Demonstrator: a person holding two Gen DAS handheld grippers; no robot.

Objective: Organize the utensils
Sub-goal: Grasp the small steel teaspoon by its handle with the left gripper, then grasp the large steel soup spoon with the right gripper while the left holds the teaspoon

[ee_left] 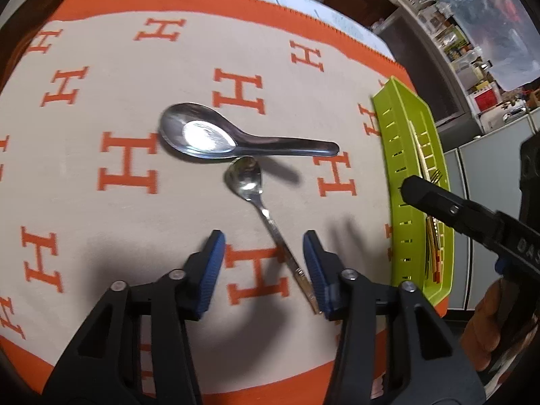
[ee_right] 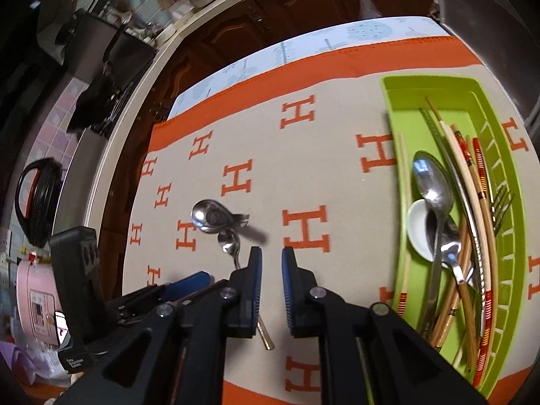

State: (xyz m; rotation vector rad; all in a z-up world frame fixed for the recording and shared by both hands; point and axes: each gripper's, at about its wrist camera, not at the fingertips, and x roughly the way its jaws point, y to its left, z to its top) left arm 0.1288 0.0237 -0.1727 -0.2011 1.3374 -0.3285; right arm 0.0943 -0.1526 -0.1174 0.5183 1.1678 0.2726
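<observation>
The left gripper (ee_left: 263, 266) stood open above the cloth, the slim spoon's (ee_left: 248, 179) handle running between its fingers without touching either, bowl pointing ahead. Just beyond that bowl lay the broad soup spoon (ee_left: 202, 135), crosswise. The right gripper (ee_right: 271, 263) was also open and empty, with the same two spoons ahead to its left and the green tray (ee_right: 401, 209) of chopsticks, spoons and a fork near on its right. Bare orange-lettered cloth (ee_left: 118, 77) covered the counter all around; kitchen cabinets stood behind.
</observation>
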